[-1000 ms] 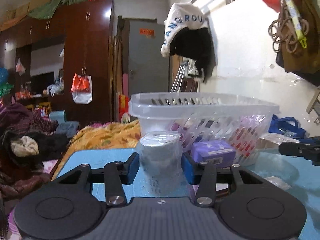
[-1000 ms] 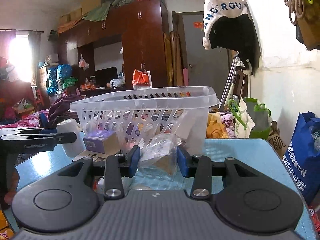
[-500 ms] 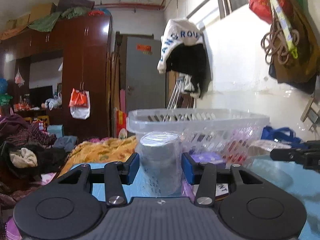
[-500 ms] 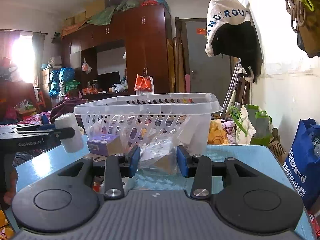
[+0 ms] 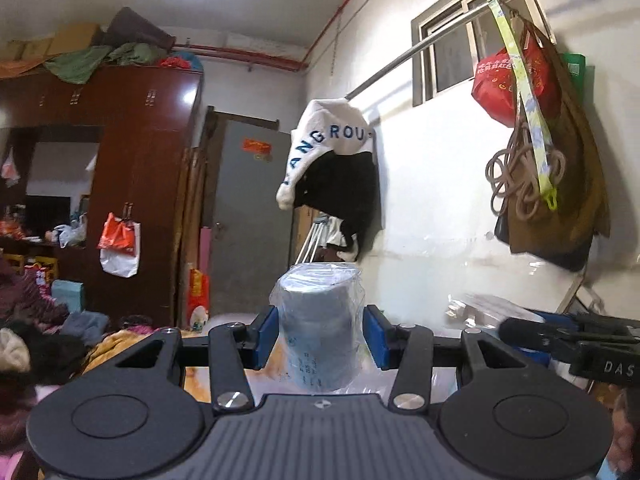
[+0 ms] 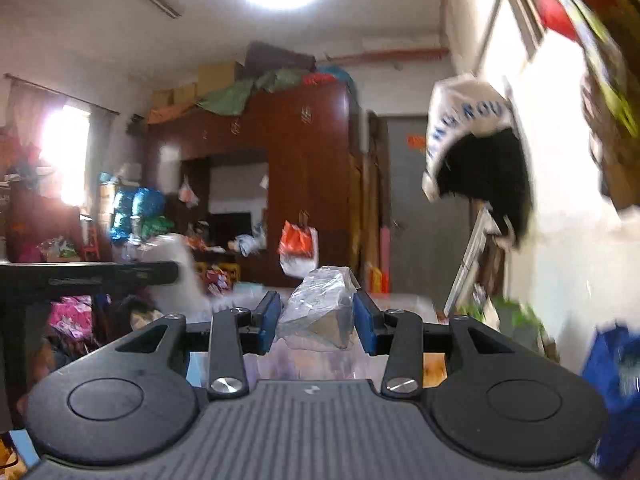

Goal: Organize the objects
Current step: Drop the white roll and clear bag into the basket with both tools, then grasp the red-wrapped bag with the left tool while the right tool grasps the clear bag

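The left tool [image 5: 320,334] has its blue pads pressed on a grey cylindrical roll wrapped in clear plastic [image 5: 319,326], which stands upright, long axis vertical, flat end up. The right tool [image 6: 316,322] is clamped on a crumpled clear plastic bag with a brown wedge-shaped lump inside [image 6: 320,312], whose point faces down; this view is blurred.

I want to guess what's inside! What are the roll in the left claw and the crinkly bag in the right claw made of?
The roll looks like grey paper or tape under thin, shiny, wrinkled clear plastic; which, I cannot tell. The crinkly bag seems clear glossy plastic film, creased, with something brown and cardboard-like inside.
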`<state>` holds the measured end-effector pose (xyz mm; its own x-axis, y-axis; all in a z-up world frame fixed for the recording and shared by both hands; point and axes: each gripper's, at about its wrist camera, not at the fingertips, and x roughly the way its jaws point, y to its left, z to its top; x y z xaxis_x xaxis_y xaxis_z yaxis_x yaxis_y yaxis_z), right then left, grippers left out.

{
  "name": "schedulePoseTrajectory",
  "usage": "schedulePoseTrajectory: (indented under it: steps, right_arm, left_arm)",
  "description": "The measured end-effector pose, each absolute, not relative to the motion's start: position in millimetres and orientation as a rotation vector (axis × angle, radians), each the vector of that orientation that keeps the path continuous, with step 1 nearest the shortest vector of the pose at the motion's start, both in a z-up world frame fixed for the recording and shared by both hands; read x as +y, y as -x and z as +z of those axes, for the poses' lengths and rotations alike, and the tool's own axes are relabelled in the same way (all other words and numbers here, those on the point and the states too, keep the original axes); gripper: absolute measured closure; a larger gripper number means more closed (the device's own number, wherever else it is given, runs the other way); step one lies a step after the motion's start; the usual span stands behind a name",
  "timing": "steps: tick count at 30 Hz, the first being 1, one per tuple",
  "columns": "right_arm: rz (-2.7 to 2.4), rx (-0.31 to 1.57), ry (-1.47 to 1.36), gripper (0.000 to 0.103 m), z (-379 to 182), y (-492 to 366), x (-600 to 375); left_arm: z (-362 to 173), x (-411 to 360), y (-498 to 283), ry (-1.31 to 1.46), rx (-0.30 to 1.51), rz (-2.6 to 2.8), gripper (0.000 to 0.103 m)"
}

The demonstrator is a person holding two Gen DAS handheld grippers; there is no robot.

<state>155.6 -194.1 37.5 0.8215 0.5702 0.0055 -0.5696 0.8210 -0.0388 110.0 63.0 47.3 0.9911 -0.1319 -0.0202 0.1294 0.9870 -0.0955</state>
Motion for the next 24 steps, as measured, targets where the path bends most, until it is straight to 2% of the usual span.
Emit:
schedulePoseTrajectory:
  steps: [4, 8, 9, 10, 11, 12, 13, 15, 17, 19, 24]
  right_arm:
    - [0.620, 0.084, 0.032, 0.059, 63, -210, -178]
    - [0.622, 0.125, 0.018, 0.057, 56, -240, -176]
    - [0.632, 0.128, 0.011, 0.047, 53, -243, -177]
    - [0.633, 0.142, 0.008, 0.037, 50, -246, -177]
    - [0.611, 0.149, 0.013, 0.020, 47, -246, -177]
    - [0.587, 0.138, 0.011, 0.013, 47, -242, -181]
    - [0.578, 0.121, -0.011, 0.012, 46, -236, -187]
    - [0.615, 0.117, -0.081, 0.000, 44, -219, -203]
    - [0.640, 0.150, -0.125, 0.000, 37, -204, -216]
    - [0.646, 0.214, -0.112, 0.000, 21, -193, -223]
    - [0.637, 0.493, -0.054, 0.000, -42, -188, -220]
  left_arm:
    - [77, 52, -168, 0.145, 0.139, -0.188, 0.052]
    - [69, 44, -212, 0.158, 0.239, -0.118, 0.052]
    - [66, 43, -222, 0.163, 0.269, -0.108, 0.046]
    - [63, 43, -227, 0.167, 0.292, -0.108, 0.035]
    - [60, 44, -231, 0.175, 0.304, -0.101, 0.030]
    - [59, 46, -232, 0.182, 0.304, -0.085, 0.027]
    - [58, 47, -228, 0.187, 0.295, -0.073, 0.027]
    - [59, 49, -212, 0.189, 0.256, -0.112, 0.026]
    - [60, 49, -185, 0.173, 0.232, -0.142, 0.024]
    - [53, 46, -155, 0.151, 0.220, -0.149, 0.011]
    - [2, 48, -107, 0.157, 0.338, -0.157, 0.008]
